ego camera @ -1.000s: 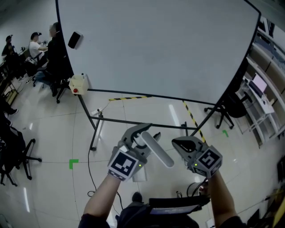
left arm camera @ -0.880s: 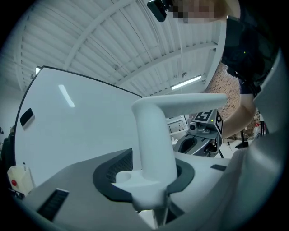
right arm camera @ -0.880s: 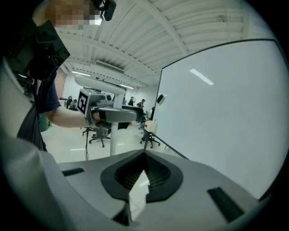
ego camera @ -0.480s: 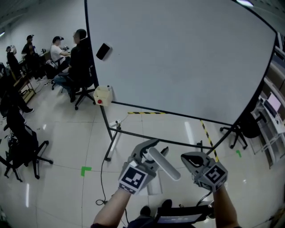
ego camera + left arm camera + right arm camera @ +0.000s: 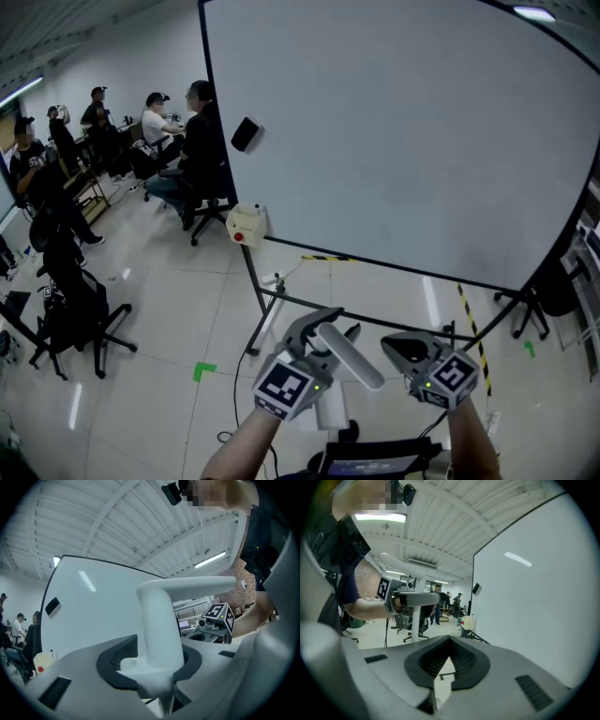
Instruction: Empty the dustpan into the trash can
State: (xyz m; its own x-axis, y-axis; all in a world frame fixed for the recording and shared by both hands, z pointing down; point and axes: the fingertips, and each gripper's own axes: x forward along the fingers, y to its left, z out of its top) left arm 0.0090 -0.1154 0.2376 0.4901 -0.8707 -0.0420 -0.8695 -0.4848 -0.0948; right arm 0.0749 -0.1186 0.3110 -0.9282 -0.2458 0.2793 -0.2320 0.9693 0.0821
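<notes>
Evidently the person has been turning and walking to the left over the last second: the whiteboard (image 5: 403,131) has slid toward the right of the head view, the seated people (image 5: 178,131) at the left have come further into view, and the green tape mark (image 5: 204,371) on the floor (image 5: 159,300) has shifted right. The hands keep the same relation throughout. The left hand-held gripper (image 5: 317,330) is clamped on the white dustpan handle (image 5: 349,354), and the left gripper view shows the stem pinched between its pads with the bent grip reaching out above. The right hand-held gripper (image 5: 398,349) rides just beside it with its jaws together on nothing. The handle's stem runs down below the left hand, but the pan itself cannot be made out at the bottom edge. No trash can shows in any view, so this looks like the carrying stage, with the tipping not yet begun; the load should stay level until the can is found.
</notes>
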